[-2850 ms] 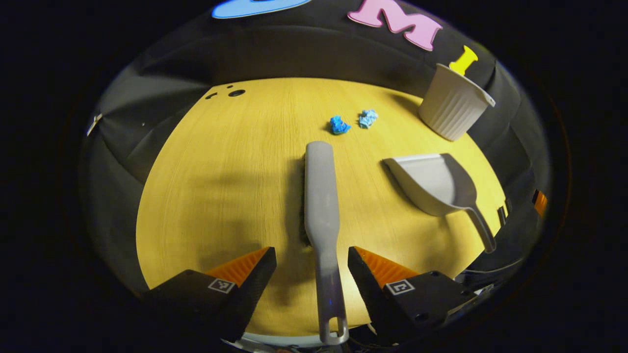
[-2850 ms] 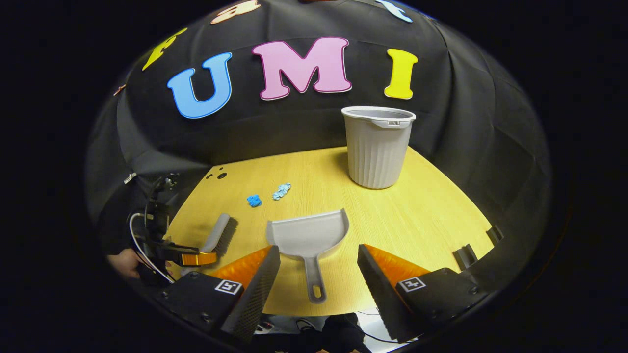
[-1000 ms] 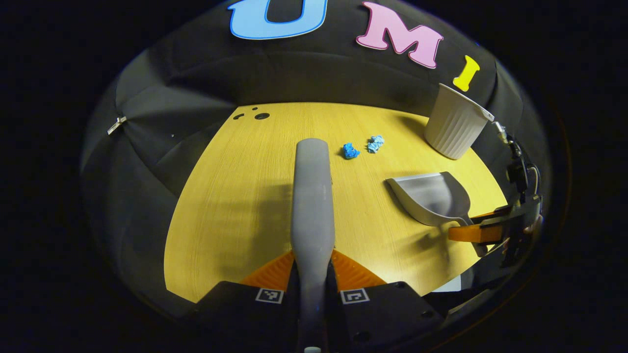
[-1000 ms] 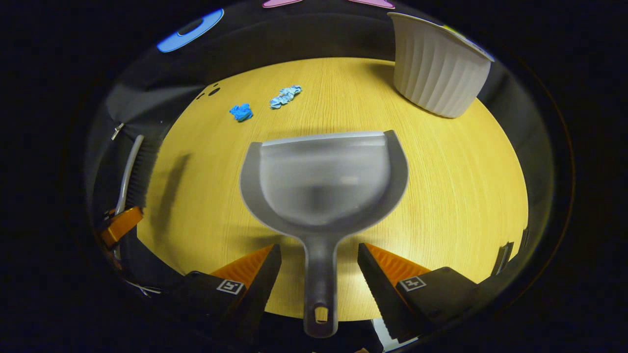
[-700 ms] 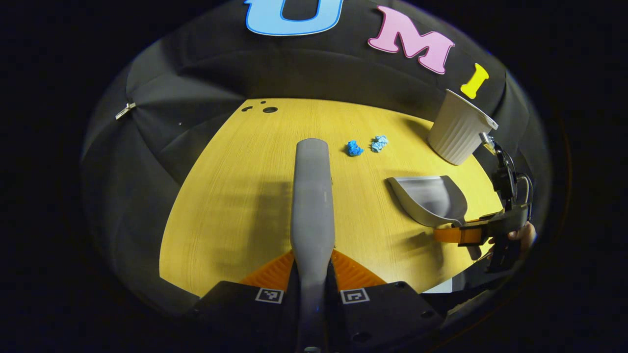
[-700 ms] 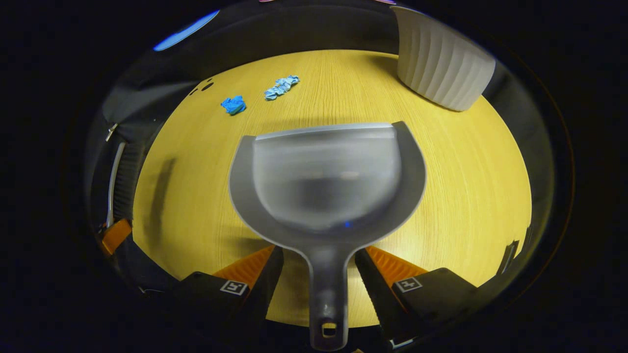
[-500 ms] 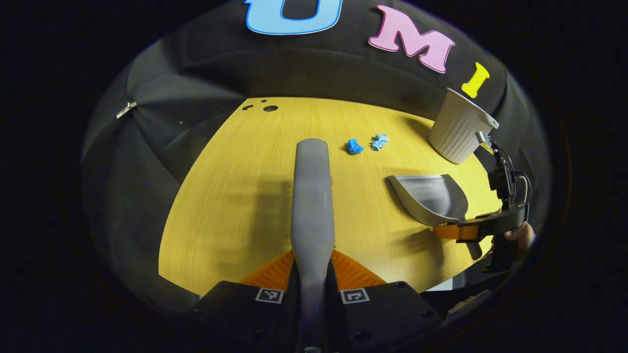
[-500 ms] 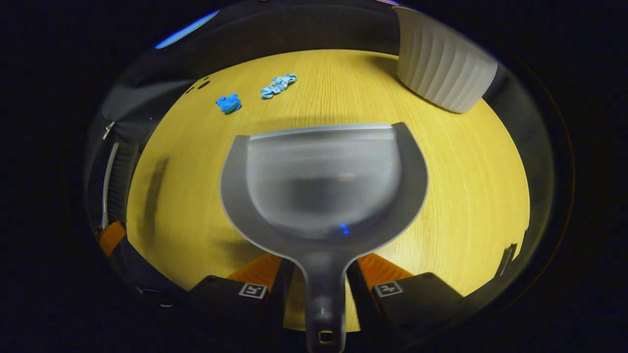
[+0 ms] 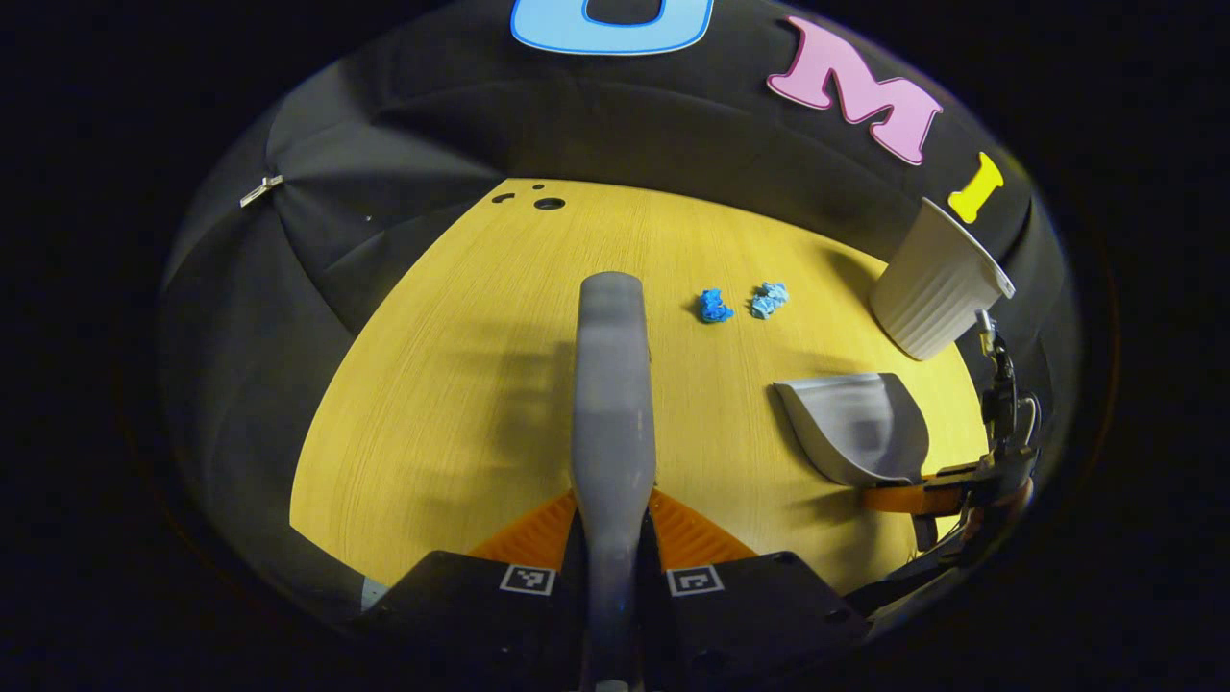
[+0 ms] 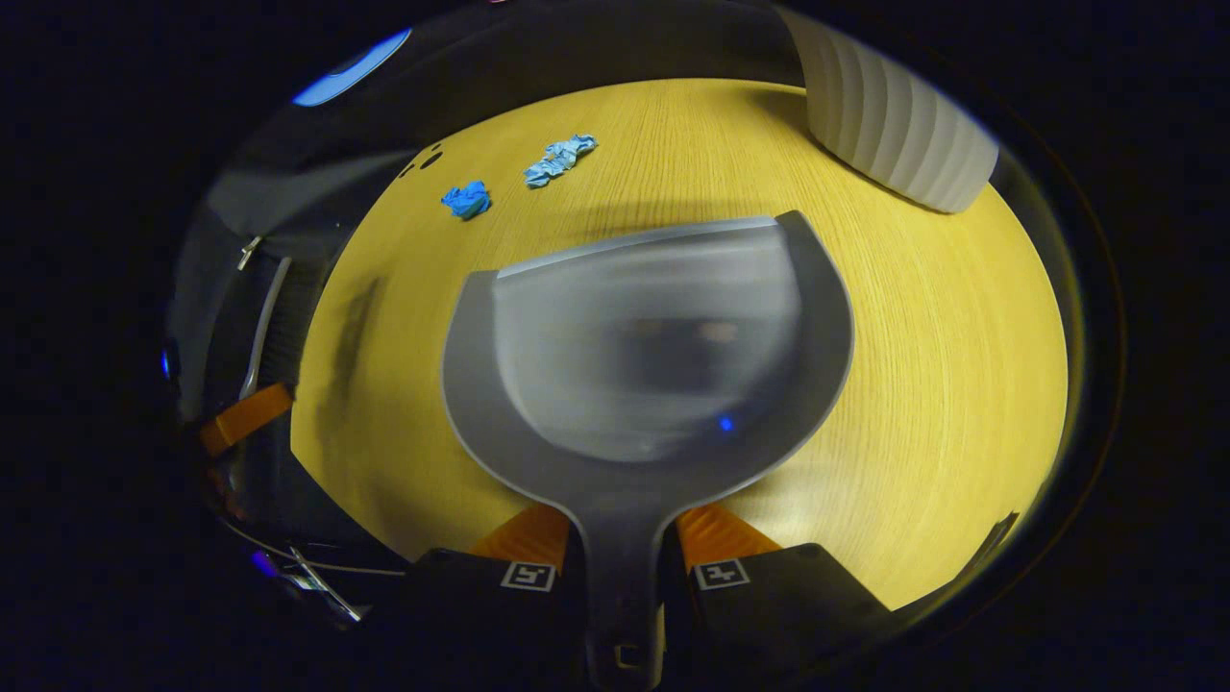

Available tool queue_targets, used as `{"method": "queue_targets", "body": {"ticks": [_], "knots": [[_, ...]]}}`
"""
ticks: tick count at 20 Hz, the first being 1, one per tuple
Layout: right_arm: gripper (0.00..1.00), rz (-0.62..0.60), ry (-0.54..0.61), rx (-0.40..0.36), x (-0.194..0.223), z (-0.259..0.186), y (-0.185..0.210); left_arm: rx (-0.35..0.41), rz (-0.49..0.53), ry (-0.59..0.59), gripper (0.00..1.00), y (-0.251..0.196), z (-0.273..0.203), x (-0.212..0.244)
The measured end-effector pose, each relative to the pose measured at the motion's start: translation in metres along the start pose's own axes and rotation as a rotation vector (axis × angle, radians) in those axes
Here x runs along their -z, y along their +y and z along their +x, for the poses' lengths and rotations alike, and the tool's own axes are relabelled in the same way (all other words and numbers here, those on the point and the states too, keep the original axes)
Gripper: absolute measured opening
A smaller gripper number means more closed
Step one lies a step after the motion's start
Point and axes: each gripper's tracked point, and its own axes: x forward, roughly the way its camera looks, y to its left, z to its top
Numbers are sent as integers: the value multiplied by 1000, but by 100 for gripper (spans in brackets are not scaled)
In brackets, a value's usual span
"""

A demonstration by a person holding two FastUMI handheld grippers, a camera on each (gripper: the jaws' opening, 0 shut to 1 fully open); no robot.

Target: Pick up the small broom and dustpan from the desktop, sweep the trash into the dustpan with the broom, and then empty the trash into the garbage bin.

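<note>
My left gripper [image 9: 612, 519] is shut on the handle of the grey broom [image 9: 611, 384], which points away over the yellow desktop [image 9: 461, 384]. My right gripper [image 10: 621, 538] is shut on the handle of the grey dustpan [image 10: 653, 346], whose mouth faces the far side. In the left gripper view the dustpan [image 9: 855, 428] sits at the right, held by the right gripper [image 9: 913, 497]. Two crumpled blue paper scraps [image 9: 714, 306] [image 9: 770, 299] lie ahead of the broom tip. In the right gripper view the scraps [image 10: 467, 200] [image 10: 560, 159] lie beyond the dustpan's left corner.
The ribbed white garbage bin [image 9: 934, 291] stands at the desk's far right corner; in the right gripper view the bin [image 10: 898, 125] is at the upper right. Small holes [image 9: 548, 203] mark the desktop's far left corner. Black cloth wall surrounds the desk.
My right gripper moved onto the dustpan handle and shut on it, and the dustpan has shifted a little. My left gripper, shut on the broom, has held it aloft and drifted slightly.
</note>
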Motion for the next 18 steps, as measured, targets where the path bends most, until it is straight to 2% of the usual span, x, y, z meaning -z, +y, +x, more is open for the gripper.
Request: {"method": "queue_targets", "body": {"ticks": [1,2,3,5,7,9,14,16,17,18], "knots": [[34,-38,5,-9,-2,-2,-4,-15,-28,12,28,0,10,-2],[37,-66,4,-20,-5,-5,-8,-30,-64,23,31,-2,19,-4],[37,-88,-9,-30,-12,-9,-13,-41,-96,31,28,-6,24,-5],[37,-140,-17,-45,-16,-17,-24,-77,-100,29,28,-6,38,-17],[37,-196,-22,-39,-19,-24,-37,-94,-34,27,31,-8,54,-35],[37,-247,-35,-37,-25,-30,-47,-100,47,21,28,-8,69,-57],[37,-265,-46,-41,-34,-33,-60,-91,281,38,28,-11,117,-113],[37,-273,-37,-37,-34,-28,-63,-73,398,51,28,-19,137,-123],[37,-279,-37,-34,-34,-26,-65,-58,457,61,31,-25,145,-127],[37,-288,-34,-31,-33,-24,-67,-34,505,67,28,-34,151,-129]]}}
